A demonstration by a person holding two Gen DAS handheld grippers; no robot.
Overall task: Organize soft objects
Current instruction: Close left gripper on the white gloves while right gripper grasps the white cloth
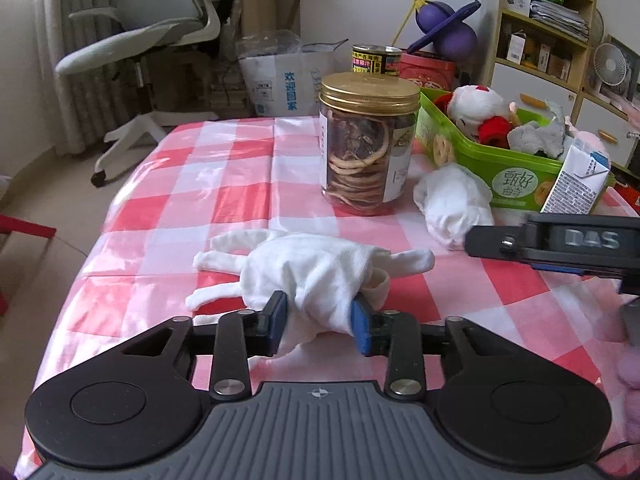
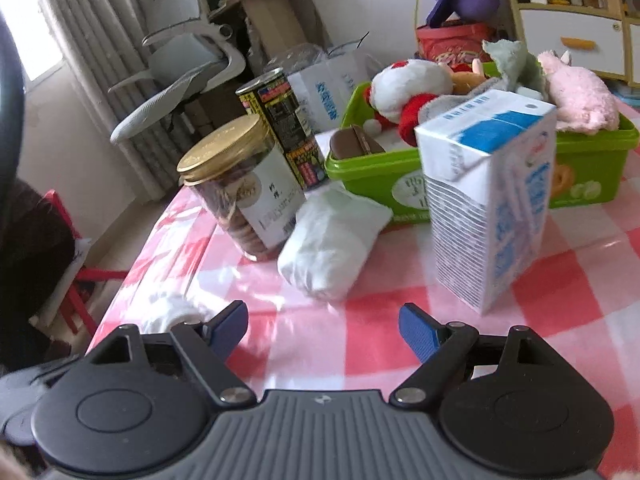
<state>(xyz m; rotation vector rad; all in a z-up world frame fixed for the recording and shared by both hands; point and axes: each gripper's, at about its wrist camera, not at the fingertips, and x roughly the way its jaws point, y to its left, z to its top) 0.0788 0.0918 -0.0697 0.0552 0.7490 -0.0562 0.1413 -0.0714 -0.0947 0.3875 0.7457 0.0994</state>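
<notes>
Now white glove [image 1: 316, 276] between left hand-held gripper [image 1: 320, 316]

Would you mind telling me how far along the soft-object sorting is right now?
Done: plush toys already fill the green plastic bin. In hand: the left gripper is shut on the white cotton glove. Left: the rolled white cloth bundle lies outside the bin; the right gripper is open and empty.
</notes>
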